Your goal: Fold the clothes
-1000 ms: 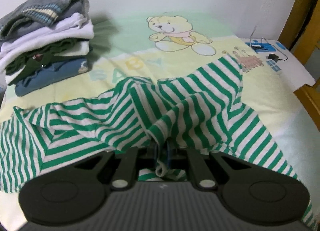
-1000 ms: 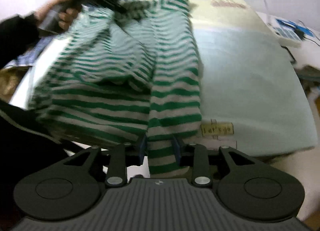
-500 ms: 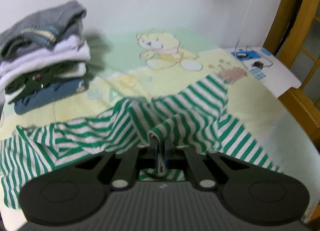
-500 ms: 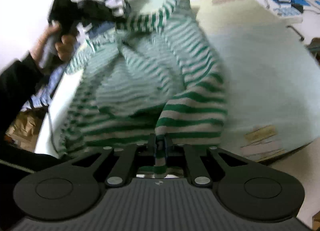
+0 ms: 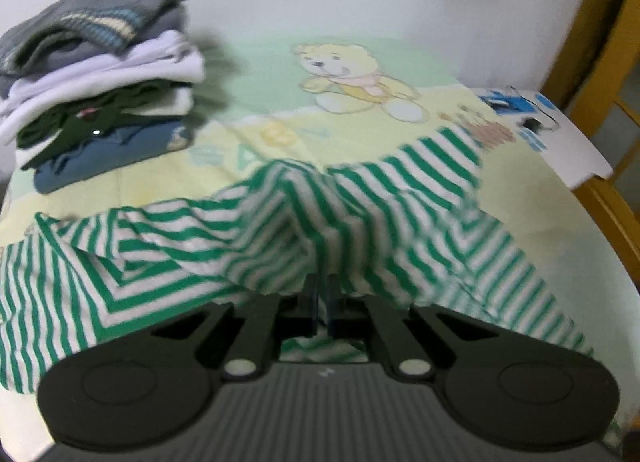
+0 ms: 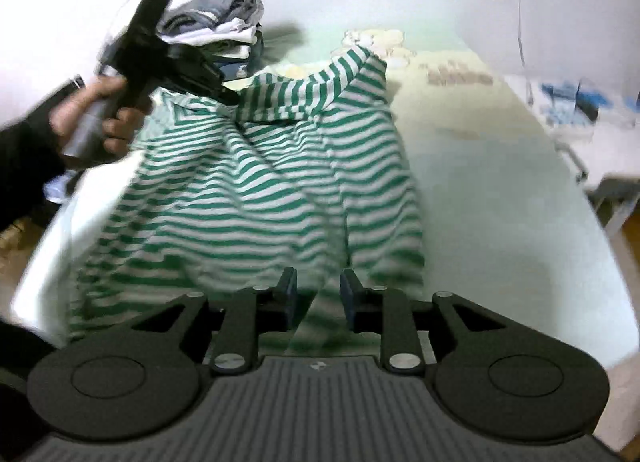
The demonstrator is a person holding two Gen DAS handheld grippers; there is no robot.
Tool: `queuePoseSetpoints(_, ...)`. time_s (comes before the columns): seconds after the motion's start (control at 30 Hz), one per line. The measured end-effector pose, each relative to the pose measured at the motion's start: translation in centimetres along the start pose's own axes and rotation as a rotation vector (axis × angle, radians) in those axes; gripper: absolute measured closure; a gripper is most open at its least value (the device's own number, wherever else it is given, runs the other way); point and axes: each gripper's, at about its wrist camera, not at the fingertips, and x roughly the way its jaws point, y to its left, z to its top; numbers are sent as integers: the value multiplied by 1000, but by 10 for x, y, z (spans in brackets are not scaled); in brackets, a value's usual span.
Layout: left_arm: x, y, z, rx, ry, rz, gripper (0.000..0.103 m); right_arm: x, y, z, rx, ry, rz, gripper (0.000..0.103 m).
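Green-and-white striped jersey, a soft, limp knit garment point(image 6: 256, 190), lies rumpled across the pale padded table point(image 6: 500, 222), which is covered by a quilted baby blanket printed with a teddy bear point(image 5: 352, 82). The left claw point(image 5: 322, 294) is pinched shut on a bunched edge of the garment, lifting it into a ridge so the stripes bend into chevrons; in the right wrist view a hand point(image 6: 92, 118) grips that tool's handle above the cloth. The right claw point(image 6: 318, 294) stands with its blue-padded fingers apart, a blurred fold of the cloth hanging in the gap between them, unclamped. At the far left corner sits a stack of folded clothes point(image 5: 100, 90): a grey ribbed knit on top, white cotton, dark green, then blue denim-like cloth below. By my judgement the garment is mid-arrangement, being spread or drawn over for a fold; the blur hides which. Any next move calls for a firm hold at both ends, then even tension so the slack knit lies flat without creases.
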Motion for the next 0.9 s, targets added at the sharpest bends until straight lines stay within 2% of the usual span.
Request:
queuePoseSetpoints(0.17, -17, -32, -25, 109, 9, -51, 100, 42, -18, 8, 50, -10, -23, 78)
queuePoseSetpoints(0.23, -18, -47, -35, 130, 21, -58, 93, 55, -20, 12, 22, -13, -25, 78)
queuePoseSetpoints(0.3, -17, -60, -43, 138, 36, -67, 92, 64, -21, 15, -15, -7, -31, 78)
queuePoseSetpoints(0.33, -15, -65, -46, 142, 43, -65, 87, 68, -22, 15, -36, -2, -34, 79)
queuePoseSetpoints(0.4, -10, -73, -50, 142, 50, -50, 82, 75, -24, 17, -74, 10, -36, 91)
queuePoseSetpoints(0.47, -6, -78, -52, 124, 52, -33, 79, 73, -33, 21, -75, 21, -3, 101)
queuePoseSetpoints(0.63, -5, -76, -57, 72, 61, -19, 73, 56, -53, 38, 11, -3, 140, 101)
queuePoseSetpoints(0.77, -6, -74, -61, 34, 67, -9, 72, 53, -55, 54, 96, -19, 325, 101)
queuePoseSetpoints(0.9, -8, -70, -65, -4, 71, -2, 68, 83, -37, 45, 38, 94, 355, 98)
